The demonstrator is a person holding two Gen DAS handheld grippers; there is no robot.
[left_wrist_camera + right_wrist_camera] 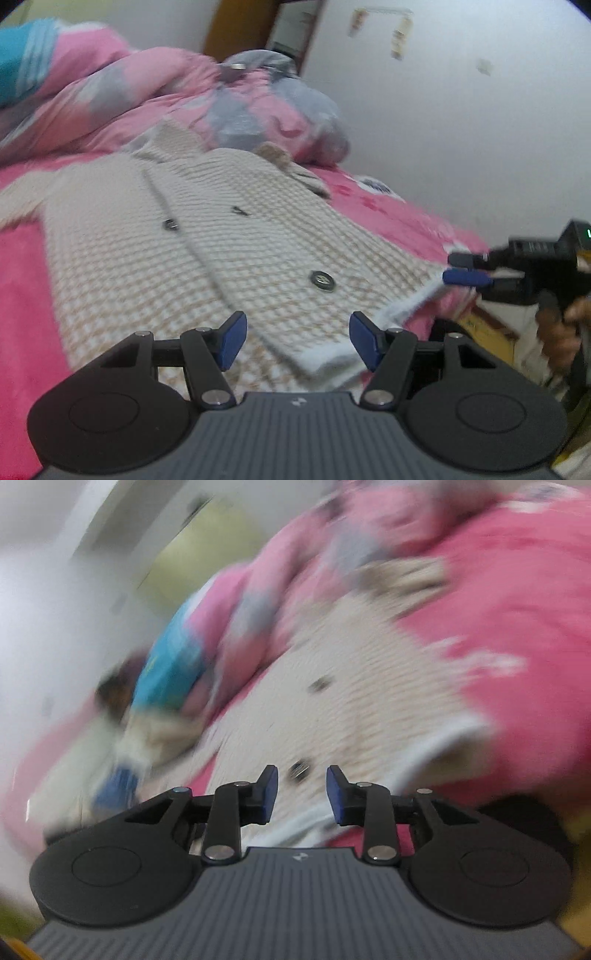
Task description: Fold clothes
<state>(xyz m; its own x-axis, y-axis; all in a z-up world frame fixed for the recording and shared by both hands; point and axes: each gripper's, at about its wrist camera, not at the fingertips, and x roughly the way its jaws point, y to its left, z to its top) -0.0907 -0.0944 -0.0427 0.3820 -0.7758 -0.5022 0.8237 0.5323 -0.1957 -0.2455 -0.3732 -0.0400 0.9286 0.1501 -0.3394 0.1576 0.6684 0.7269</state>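
the checked cardigan (207, 236) lies buttoned and flat on the pink bed (22, 295), ready for folding; the left gripper (297, 341) hovers half open over its hem, empty; the right gripper (301, 794), at the hem's corner, stands partly open, gripping nothing.

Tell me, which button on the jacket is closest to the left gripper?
The big round button nearest the hem, just beyond the left gripper. The other two buttons sit farther up the jacket.

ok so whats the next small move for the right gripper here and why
Probably bring the right gripper down onto the white hem of the cardigan and close. Its jaws are open with nothing between them, and the cardigan lies flat and unfolded on the pink bed.
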